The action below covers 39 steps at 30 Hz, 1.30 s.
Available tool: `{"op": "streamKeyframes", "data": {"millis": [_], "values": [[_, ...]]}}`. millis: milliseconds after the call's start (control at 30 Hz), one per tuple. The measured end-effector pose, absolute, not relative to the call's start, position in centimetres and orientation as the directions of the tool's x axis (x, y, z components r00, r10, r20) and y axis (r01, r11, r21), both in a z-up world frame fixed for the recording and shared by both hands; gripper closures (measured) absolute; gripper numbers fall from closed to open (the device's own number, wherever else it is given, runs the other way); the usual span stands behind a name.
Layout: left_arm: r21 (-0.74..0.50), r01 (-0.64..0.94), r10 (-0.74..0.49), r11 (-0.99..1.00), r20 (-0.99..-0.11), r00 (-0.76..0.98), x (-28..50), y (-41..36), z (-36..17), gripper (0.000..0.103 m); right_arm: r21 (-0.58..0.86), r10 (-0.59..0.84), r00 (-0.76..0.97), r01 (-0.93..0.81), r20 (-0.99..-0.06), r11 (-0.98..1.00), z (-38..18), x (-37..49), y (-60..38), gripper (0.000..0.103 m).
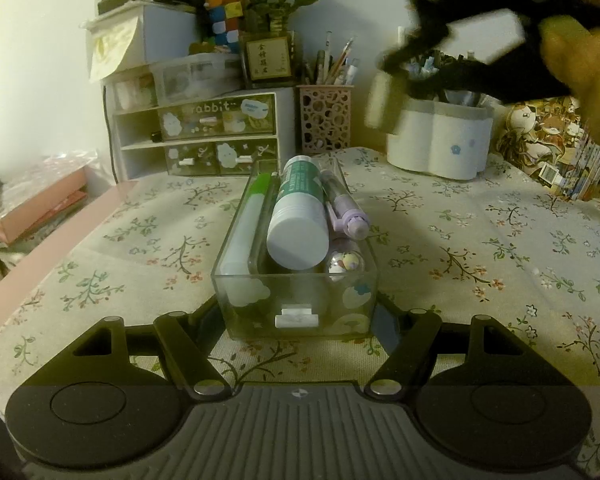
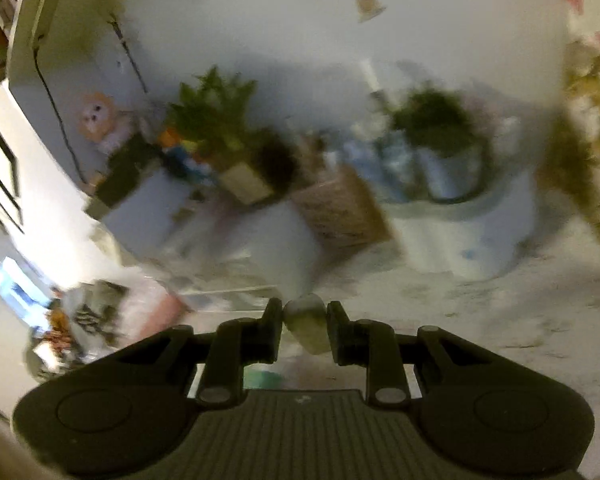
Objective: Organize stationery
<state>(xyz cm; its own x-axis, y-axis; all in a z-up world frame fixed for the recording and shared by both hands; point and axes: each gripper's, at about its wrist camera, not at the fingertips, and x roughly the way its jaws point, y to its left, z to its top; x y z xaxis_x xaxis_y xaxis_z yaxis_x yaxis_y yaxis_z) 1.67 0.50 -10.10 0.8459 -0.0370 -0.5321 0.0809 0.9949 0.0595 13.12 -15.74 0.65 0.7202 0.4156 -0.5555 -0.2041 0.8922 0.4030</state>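
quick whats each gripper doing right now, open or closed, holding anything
Left gripper: closed on the near end of the clear drawer of stationery.
Right gripper: closed on a small pale object, too blurred to identify.

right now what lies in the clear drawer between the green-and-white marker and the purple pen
A green tube with a white cap lies between the green-and-white marker and the purple pen, lengthwise in the clear plastic drawer. The left wrist view shows it.
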Motion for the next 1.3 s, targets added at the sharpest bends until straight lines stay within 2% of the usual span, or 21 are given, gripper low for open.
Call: {"op": "streamKeyframes", "data": {"millis": [200, 600, 733, 1067, 1300], "values": [[0.059, 0.081, -0.038, 0.995, -0.533, 0.846, 1.7, 0.5, -10.1, 0.030, 0.473, 0.505, 0.652, -0.244, -0.566, 0.846, -0.9, 16.1, -12.5, 0.086], [0.054, 0.083, -0.041, 0.995, -0.536, 0.843, 1.9, 0.5, -10.1, 0.030, 0.341, 0.470, 0.574, -0.324, -0.671, 0.883, -3.6, 17.6, -8.3, 0.084], [0.050, 0.085, -0.045, 0.995, -0.539, 0.841, 2.0, 0.6, -10.0, 0.030, 0.370, 0.491, 0.598, -0.323, -0.633, 0.871, -2.7, 16.1, -10.1, 0.078], [0.034, 0.106, -0.068, 0.994, -0.566, 0.821, 2.4, 1.1, -9.7, 0.031, 0.409, 0.411, 0.670, -0.172, -0.619, 0.896, -3.1, 11.8, -17.5, 0.077], [0.021, 0.110, -0.075, 0.994, -0.595, 0.800, 3.3, 1.3, -9.4, 0.031, 0.502, 0.441, 0.695, -0.131, -0.568, 0.855, -3.0, 7.8, -20.5, 0.075]]}}
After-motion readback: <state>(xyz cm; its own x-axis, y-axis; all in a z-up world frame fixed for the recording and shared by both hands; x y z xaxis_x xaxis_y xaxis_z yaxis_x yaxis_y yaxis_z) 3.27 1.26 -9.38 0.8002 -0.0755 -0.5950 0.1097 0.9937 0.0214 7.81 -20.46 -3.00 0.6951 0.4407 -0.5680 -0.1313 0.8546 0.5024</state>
